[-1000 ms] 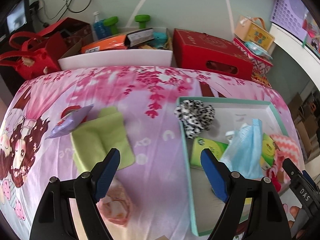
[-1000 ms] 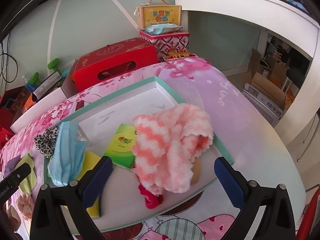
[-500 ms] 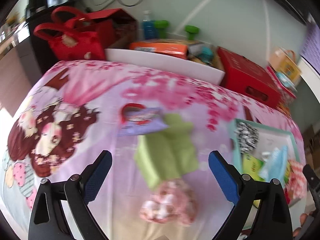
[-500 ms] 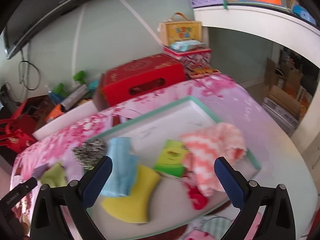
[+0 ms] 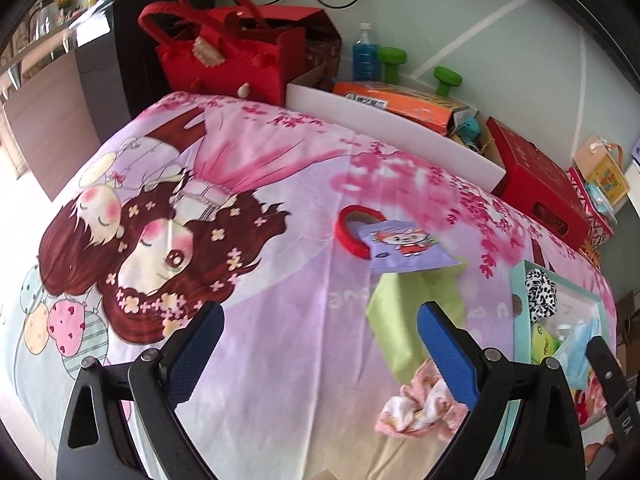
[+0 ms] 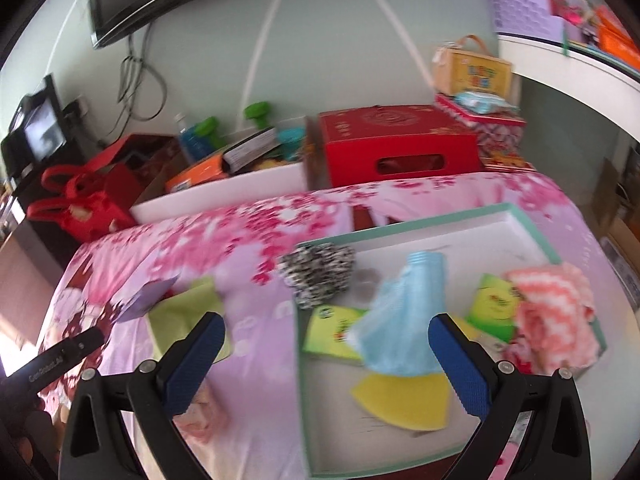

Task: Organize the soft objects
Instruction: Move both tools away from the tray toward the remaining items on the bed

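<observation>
Left gripper point(image 5: 320, 330) hangs above the cartoon-print tablecloth point(image 5: 248, 248), jaws wide apart, nothing between them. Under its gap only the printed cloth. Just right of the gap: red ring point(image 5: 349, 227) on the cloth, purple cartoon packet point(image 5: 404, 246) lying partly over it. Below the packet a green cloth point(image 5: 404, 320) lies flat, packet's lower edge overlapping its top. Nearer the camera, a pink-white scrunchie point(image 5: 416, 408) sits just beside the green cloth, partly behind the right finger.

Further right, teal-rimmed tray point(image 6: 404, 230) on the tablecloth. In it, left to right: black-white spotted scrunchie point(image 6: 318, 272) in the far-left corner, a green tissue pack point(image 6: 334, 330), blue face mask point(image 6: 400, 328) draped over that pack and over a yellow sponge cloth point(image 6: 404, 400), a second green pack point(image 6: 494, 304), then a pink-white striped towel point(image 6: 554, 308) bunched against the right rim, touching the second pack.

Right gripper point(image 6: 326, 360) hovers over the tray's left edge, jaws spread, holding nothing; left finger over the tablecloth, right finger over the mask and sponge cloth. Right view blurred.

Behind the table: red handbag point(image 5: 228, 56), white bin point(image 6: 224, 192) of clutter, red box point(image 6: 400, 144).
</observation>
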`<state>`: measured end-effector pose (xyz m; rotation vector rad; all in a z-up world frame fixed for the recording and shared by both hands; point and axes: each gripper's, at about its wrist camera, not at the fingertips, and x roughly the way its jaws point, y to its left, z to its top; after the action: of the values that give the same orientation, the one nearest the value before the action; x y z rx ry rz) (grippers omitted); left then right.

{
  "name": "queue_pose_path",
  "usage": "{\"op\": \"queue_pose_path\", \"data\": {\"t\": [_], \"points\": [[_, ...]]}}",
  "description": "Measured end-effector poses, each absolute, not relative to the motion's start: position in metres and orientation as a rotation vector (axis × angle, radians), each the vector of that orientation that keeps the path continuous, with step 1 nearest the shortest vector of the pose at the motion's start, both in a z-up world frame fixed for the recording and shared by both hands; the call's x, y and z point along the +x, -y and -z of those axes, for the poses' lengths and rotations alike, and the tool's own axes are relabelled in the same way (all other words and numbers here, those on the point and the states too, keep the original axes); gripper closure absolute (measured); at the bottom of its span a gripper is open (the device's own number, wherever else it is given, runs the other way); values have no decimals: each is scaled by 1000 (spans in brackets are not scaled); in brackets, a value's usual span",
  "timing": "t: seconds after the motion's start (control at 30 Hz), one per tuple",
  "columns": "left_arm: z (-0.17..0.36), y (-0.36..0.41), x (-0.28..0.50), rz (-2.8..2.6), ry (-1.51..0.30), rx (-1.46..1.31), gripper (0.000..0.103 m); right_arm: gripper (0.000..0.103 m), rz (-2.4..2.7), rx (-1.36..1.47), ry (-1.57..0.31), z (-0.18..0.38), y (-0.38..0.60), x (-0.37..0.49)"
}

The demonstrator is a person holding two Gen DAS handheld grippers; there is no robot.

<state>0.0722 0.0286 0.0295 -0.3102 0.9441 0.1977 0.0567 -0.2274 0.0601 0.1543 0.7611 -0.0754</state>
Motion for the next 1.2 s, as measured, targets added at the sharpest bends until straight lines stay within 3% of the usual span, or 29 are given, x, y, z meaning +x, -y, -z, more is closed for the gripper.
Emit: {"op": "queue_pose_path", "data": {"t": [0.67,1.2], "points": [[6,-70,65,-235,-1051,-410,6,0,-152,32,-915,-21,125,73],[20,-65,73,-222,-1054,-398,5,0,-182,24,-1078,16,115,79]]}}
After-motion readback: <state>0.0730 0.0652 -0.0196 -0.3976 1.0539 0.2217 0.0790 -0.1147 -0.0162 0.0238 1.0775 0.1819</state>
